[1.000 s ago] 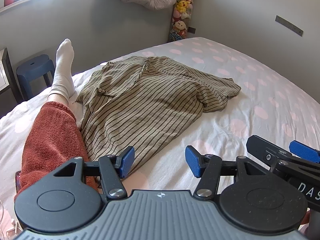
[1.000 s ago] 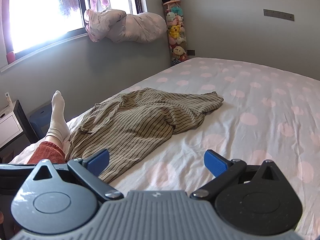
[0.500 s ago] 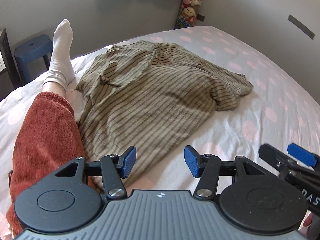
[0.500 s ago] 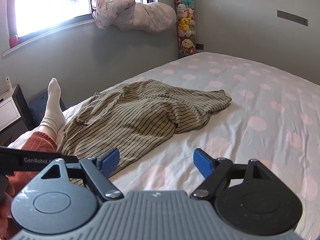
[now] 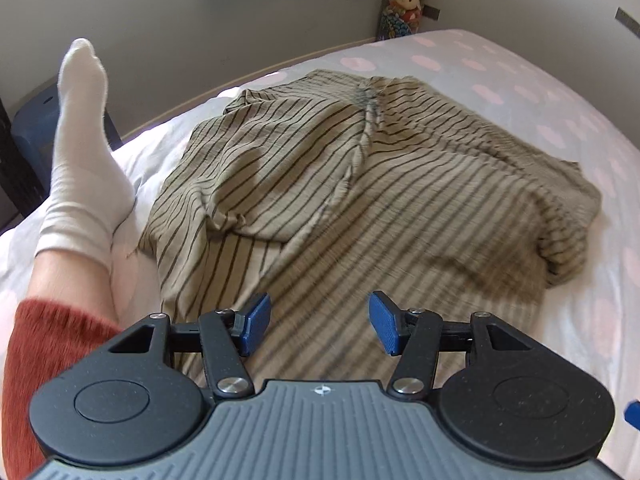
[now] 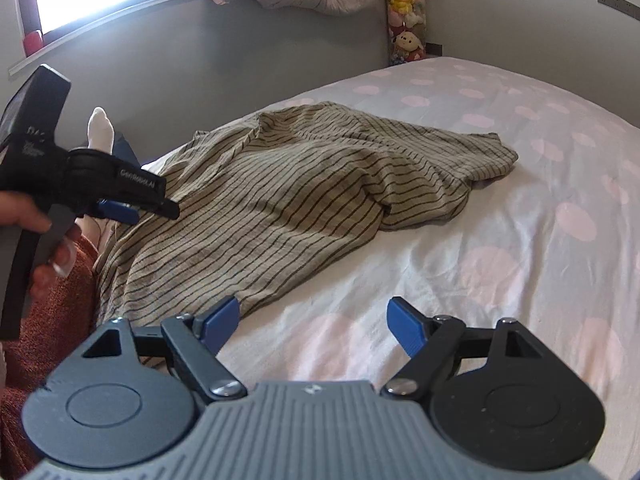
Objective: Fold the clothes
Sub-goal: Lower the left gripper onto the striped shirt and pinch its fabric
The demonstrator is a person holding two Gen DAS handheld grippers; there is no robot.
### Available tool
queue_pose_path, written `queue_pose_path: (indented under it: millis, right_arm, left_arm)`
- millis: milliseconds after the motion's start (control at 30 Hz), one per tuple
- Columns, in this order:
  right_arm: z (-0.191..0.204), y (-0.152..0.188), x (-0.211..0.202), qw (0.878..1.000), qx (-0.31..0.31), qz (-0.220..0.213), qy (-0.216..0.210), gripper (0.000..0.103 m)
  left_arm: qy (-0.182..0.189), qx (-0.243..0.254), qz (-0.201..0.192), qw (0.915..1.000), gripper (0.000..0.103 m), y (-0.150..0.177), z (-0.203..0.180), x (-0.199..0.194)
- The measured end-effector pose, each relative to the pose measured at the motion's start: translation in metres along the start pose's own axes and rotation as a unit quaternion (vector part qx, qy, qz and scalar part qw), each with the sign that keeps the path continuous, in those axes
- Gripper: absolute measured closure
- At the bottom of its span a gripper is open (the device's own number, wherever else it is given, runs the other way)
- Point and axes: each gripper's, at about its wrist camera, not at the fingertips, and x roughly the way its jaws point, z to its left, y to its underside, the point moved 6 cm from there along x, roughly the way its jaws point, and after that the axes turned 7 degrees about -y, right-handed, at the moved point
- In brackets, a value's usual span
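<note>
Olive-and-black striped cloth, a rumpled shirt (image 5: 372, 184), spread crumpled on the pink-dotted white bedsheet (image 6: 500, 240), filling the space ahead of both pairs of fingers. Left gripper (image 5: 318, 326) tilted down over the shirt's near part, blue pads (image 5: 253, 322) parted with striped fabric showing through the gap below them; released, pressing on nothing. Beyond its left finger, a leg in a rust-red fuzzy trouser leg (image 5: 44, 344) and a white sock (image 5: 82, 148), sock lying just beside the shirt's left edge. Right gripper (image 6: 312, 328) also released, jaws having just been closing somewhat yet standing wide, nothing between them but bare sheet; left fingertip (image 6: 220, 322) just at the shirt's near hem, whether touching cannot be told, right fingertip well clear of the cloth. Off past that left finger, the left gripper's black body seen from the side, held in a hand (image 6: 44, 248) over the shirt's left part. Far beyond both sets of fingers, a column of plush toys (image 6: 404, 12) in the room corner.
</note>
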Motion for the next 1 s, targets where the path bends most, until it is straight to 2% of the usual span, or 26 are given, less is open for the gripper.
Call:
queue_pose_path:
  millis: [167, 233, 300, 367, 433, 467, 633, 700, 833, 1000]
  right_arm:
    - [-0.016, 0.017, 0.016, 0.999, 0.024, 0.029, -0.006, 0.02]
    - [-0.02, 0.023, 0.02, 0.999, 0.033, 0.036, -0.008, 0.02]
    - [-0.022, 0.027, 0.022, 0.998, 0.038, 0.041, -0.008, 0.019]
    - [-0.024, 0.03, 0.022, 0.998, 0.044, 0.043, -0.008, 0.019]
    - [-0.027, 0.032, 0.019, 0.998, 0.051, 0.043, -0.007, 0.019]
    - [-0.028, 0.033, 0.018, 0.998, 0.054, 0.042, -0.007, 0.02]
    - [-0.033, 0.032, -0.005, 0.997, 0.074, 0.024, 0.001, 0.019]
    - [-0.037, 0.032, -0.019, 0.996, 0.087, 0.011, 0.005, 0.02]
    - [-0.043, 0.032, -0.049, 0.994, 0.105, -0.013, 0.012, 0.019]
    - [-0.055, 0.033, -0.096, 0.989, 0.137, -0.051, 0.02, 0.019]
  left_arm:
    - [-0.017, 0.022, -0.003, 0.9996, 0.05, -0.008, -0.001, 0.031]
    - [-0.011, 0.026, 0.006, 0.9996, 0.05, -0.007, -0.003, 0.039]
    - [0.004, 0.021, 0.004, 0.9998, 0.06, -0.003, -0.006, 0.039]
    - [0.013, 0.023, -0.008, 0.9996, 0.087, -0.001, -0.012, 0.032]
    - [0.026, 0.024, -0.02, 0.9992, 0.1, 0.002, -0.019, 0.019]
    - [0.033, 0.025, -0.026, 0.9988, 0.102, 0.004, -0.022, 0.013]
    - [0.077, 0.043, -0.043, 0.9952, 0.103, 0.022, -0.049, -0.035]
    - [0.107, 0.053, -0.048, 0.9917, 0.103, 0.035, -0.065, -0.056]
    - [0.174, 0.07, -0.052, 0.9809, 0.103, 0.064, -0.1, -0.099]
    - [0.251, 0.088, -0.053, 0.9626, 0.103, 0.1, -0.144, -0.151]
